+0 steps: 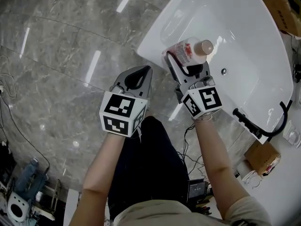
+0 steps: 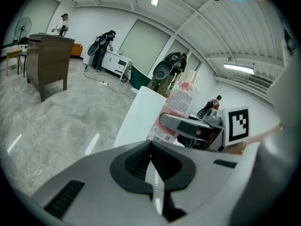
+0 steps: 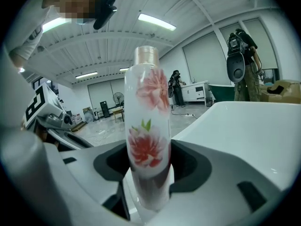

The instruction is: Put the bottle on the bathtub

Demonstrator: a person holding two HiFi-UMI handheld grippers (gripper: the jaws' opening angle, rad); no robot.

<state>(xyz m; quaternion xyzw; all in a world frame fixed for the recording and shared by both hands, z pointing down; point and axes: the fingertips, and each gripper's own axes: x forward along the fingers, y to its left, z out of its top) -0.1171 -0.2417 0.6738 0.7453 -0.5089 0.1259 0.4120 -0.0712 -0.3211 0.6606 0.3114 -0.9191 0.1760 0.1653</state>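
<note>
A frosted white bottle [image 1: 189, 51] with red flower print and a tan cap stands upright between the jaws of my right gripper [image 1: 181, 62], which is shut on its lower body. In the right gripper view the bottle [image 3: 146, 126] fills the centre, with the white bathtub [image 3: 244, 131] to its right. The bottle hangs over the near end rim of the bathtub [image 1: 155, 34] in the head view. My left gripper [image 1: 141, 74] is shut and holds nothing, over the floor just left of the tub. From the left gripper view the bottle [image 2: 178, 105] and the right gripper appear ahead.
Grey marble floor [image 1: 61, 55] spreads to the left. The tub has a drain [image 1: 224, 71] and a black faucet handle [image 1: 263, 126] at its right edge. A cardboard box [image 1: 263, 157] and cables lie near the person's legs. Equipment and people stand far off in the room.
</note>
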